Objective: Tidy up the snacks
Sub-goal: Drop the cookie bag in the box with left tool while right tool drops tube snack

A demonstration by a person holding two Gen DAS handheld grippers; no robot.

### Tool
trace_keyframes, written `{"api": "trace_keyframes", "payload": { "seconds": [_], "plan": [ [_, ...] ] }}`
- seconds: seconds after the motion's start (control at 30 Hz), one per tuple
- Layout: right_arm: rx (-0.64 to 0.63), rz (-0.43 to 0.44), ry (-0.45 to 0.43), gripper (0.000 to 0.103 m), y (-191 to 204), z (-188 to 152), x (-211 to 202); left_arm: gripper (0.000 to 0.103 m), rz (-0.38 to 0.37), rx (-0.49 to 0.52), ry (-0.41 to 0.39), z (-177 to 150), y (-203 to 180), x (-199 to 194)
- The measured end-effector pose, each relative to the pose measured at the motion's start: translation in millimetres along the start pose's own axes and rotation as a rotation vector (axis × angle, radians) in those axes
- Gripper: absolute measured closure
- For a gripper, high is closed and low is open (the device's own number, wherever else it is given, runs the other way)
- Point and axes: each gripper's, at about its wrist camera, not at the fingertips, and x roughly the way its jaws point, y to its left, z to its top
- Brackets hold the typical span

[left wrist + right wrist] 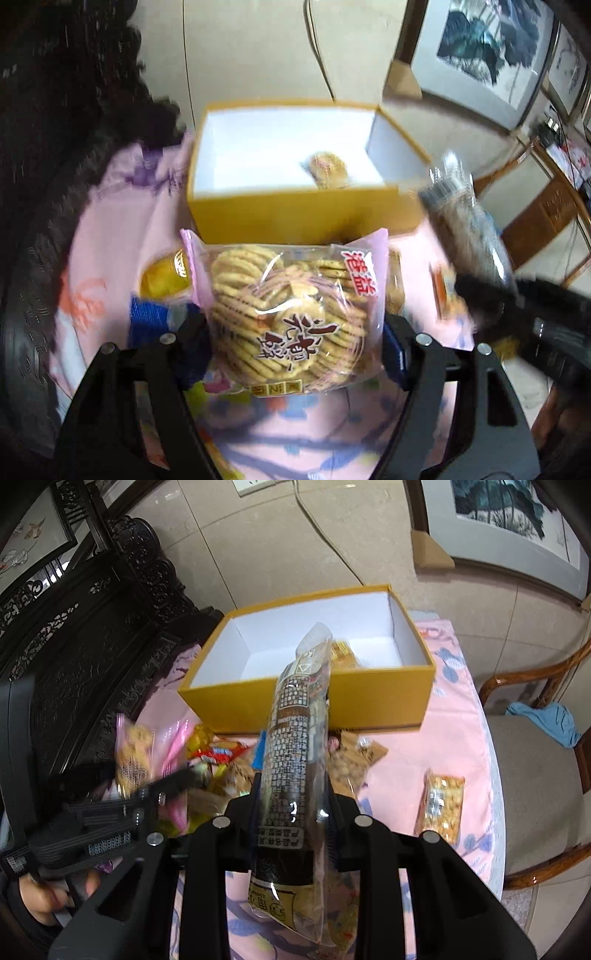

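Between the left gripper's (pixel 295 332) closed fingers sits a cracker bag (pixel 291 317), near the yellow box (pixel 303 218); the right gripper (pixel 291 805) clamps a brown packet (pixel 291 760) pointing boxward.

Brown snack pack (pixel 291 760) — yellow box (pixel 314 705) beyond

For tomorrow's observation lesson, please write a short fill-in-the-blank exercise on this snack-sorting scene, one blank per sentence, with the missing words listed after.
1. The left gripper holds a pink-edged bag of round ____.
2. The right gripper is shut on a long brown snack packet, while the open box behind it is ____ outside.
3. Inside, the box's walls are ____.
4. The tablecloth under the snacks is mostly ____.

Missing words: biscuits; yellow; white; pink
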Motion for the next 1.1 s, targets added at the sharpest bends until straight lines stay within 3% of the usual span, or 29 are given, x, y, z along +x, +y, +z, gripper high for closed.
{"api": "trace_keyframes", "payload": {
  "seconds": [0.3,0.77,0.8,0.87,0.9,0.93,1.1],
  "plan": [
    [-0.009,-0.024,-0.084,0.074,3,66,9,0.028,0.046,-0.034,-0.055,86,9,14],
    [-0.012,-0.067,-0.121,0.074,-5,138,35,0.026,0.051,-0.029,-0.064,146,16,43],
    [-0.011,-0.073,-0.126,0.072,-6,142,36,0.023,0.054,-0.026,-0.063,151,16,46],
    [-0.003,-0.106,-0.152,0.059,-8,155,40,0.013,0.068,-0.016,-0.055,162,14,52],
    [-0.004,-0.122,-0.154,0.036,-10,161,42,0.002,0.086,-0.011,-0.05,167,14,53],
    [-0.007,-0.15,-0.15,0.03,-11,169,45,0.002,0.106,-0.006,-0.051,171,14,53],
    [-0.023,-0.154,-0.155,0.03,-16,169,34,0.002,0.144,0.004,-0.076,170,19,44]
  ]
}}
